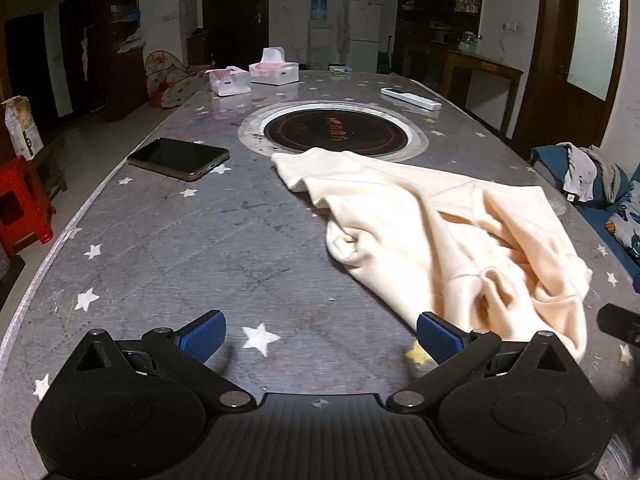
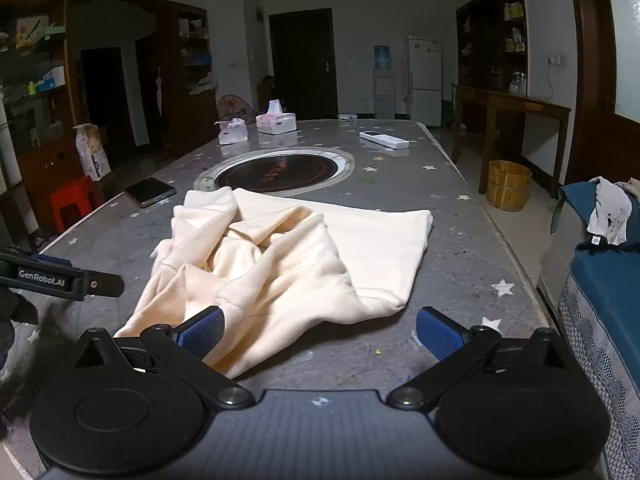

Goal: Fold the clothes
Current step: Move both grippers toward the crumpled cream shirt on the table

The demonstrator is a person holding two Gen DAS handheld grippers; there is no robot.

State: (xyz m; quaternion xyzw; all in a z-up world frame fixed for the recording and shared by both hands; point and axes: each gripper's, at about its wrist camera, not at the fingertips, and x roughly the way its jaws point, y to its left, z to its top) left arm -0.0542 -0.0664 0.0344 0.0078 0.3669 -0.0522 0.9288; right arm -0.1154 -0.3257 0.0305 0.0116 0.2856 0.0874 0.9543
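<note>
Trouble was likely: both hand-held grippers, left [image 1: 322, 338] and right [image 2: 320, 332], gaped wide and empty, so bunched cream garment [image 2: 280, 256] could've gotten pinched through several layers.

Grey starred table [image 1: 168, 248] bears cream garment [image 1: 440, 232]; phone [image 1: 179, 158]; remote [image 1: 411, 98].

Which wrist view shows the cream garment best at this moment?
The right wrist view: the cream garment lies centred ahead of the open right gripper, whole outline and crumpled middle visible. The left wrist view shows it off to the right, its near edge partly hidden behind a finger of the open left gripper.
</note>
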